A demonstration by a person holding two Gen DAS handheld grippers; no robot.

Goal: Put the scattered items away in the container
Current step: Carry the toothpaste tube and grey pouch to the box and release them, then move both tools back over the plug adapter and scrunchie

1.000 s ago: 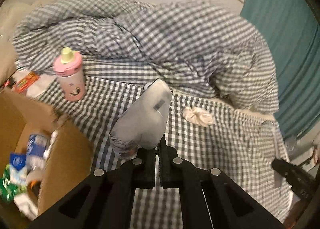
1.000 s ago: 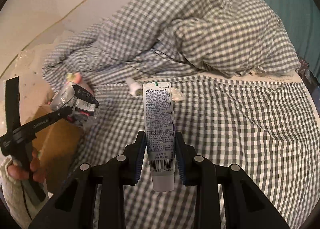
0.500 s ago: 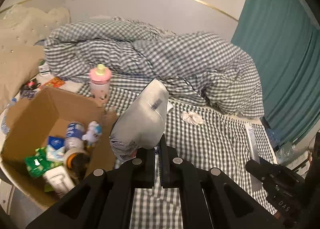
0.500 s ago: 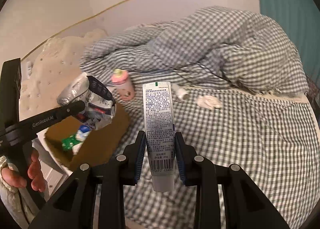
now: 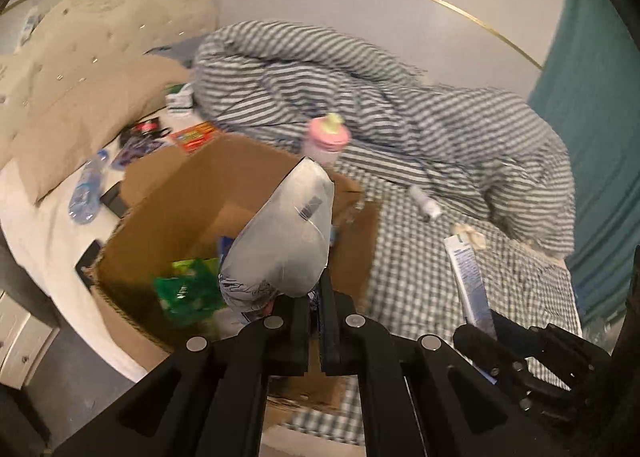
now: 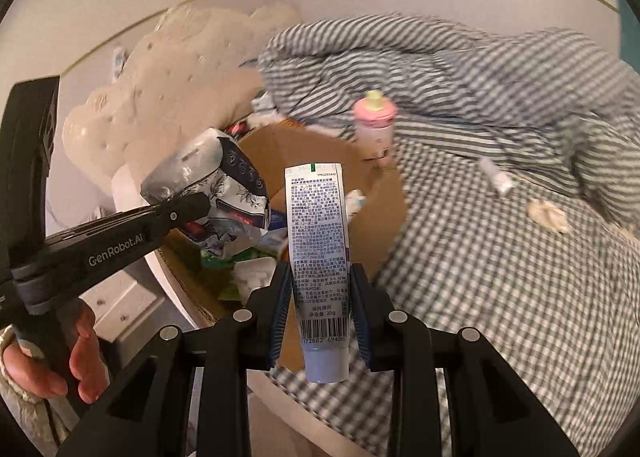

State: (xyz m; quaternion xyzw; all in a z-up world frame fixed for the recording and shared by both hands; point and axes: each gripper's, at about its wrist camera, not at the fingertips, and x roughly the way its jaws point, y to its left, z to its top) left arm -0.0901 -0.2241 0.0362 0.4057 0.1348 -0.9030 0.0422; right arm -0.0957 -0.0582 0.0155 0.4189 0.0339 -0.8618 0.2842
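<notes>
My left gripper (image 5: 314,289) is shut on a silver foil pouch (image 5: 286,233) and holds it above the open cardboard box (image 5: 168,193). The pouch (image 6: 216,185) and the left gripper (image 6: 192,205) also show in the right wrist view, over the box (image 6: 380,217). My right gripper (image 6: 320,277) is shut on a white tube (image 6: 318,249) with printed text, held upright above the box's near edge. The tube also shows in the left wrist view (image 5: 468,281). The box holds green packets (image 5: 188,289) and other small items.
A pink bottle (image 5: 326,139) stands behind the box on the checked bedding (image 5: 420,273). A small white tube (image 5: 426,203) and a white scrunchie (image 6: 548,215) lie on the bedding. A plastic bottle (image 5: 86,189), packets (image 5: 194,135) and a beige headboard (image 5: 80,69) are at left.
Both grippers have moved left towards the box with their items. The pouch now hangs over the box opening and the tube is over its near edge.
</notes>
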